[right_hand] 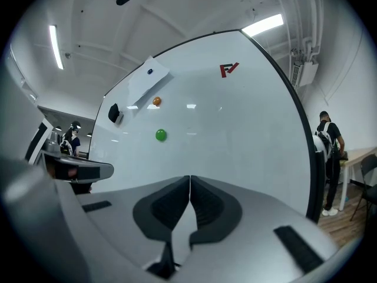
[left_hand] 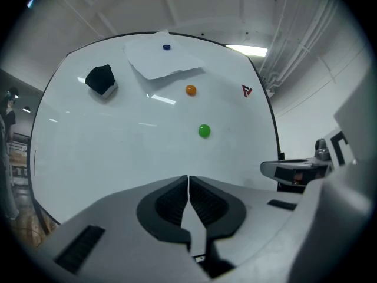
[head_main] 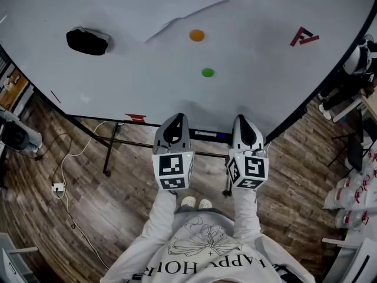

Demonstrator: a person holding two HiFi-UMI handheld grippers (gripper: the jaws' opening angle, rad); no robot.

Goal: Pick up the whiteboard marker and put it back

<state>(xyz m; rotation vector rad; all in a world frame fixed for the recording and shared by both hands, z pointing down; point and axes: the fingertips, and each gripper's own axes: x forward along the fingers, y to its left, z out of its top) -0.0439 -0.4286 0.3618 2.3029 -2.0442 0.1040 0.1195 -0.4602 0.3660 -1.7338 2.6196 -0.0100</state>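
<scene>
A white whiteboard [head_main: 253,81] stands in front of me. On its bottom ledge, between my two grippers, lies a dark blue stick that looks like the whiteboard marker [head_main: 211,135]. My left gripper [head_main: 175,118] and right gripper [head_main: 245,120] are held side by side, pointing at the board's lower edge. The left gripper [left_hand: 188,178] is shut with nothing between its pads. So is the right gripper [right_hand: 189,178]. Neither touches the marker, which does not show in either gripper view.
On the board are a black eraser [head_main: 87,41], an orange magnet [head_main: 197,35], a green magnet [head_main: 207,72], a sheet of paper [head_main: 159,5] and a red logo [head_main: 303,37]. A small red object [head_main: 135,118] rests on the ledge at left. Cables run across the wooden floor [head_main: 65,187].
</scene>
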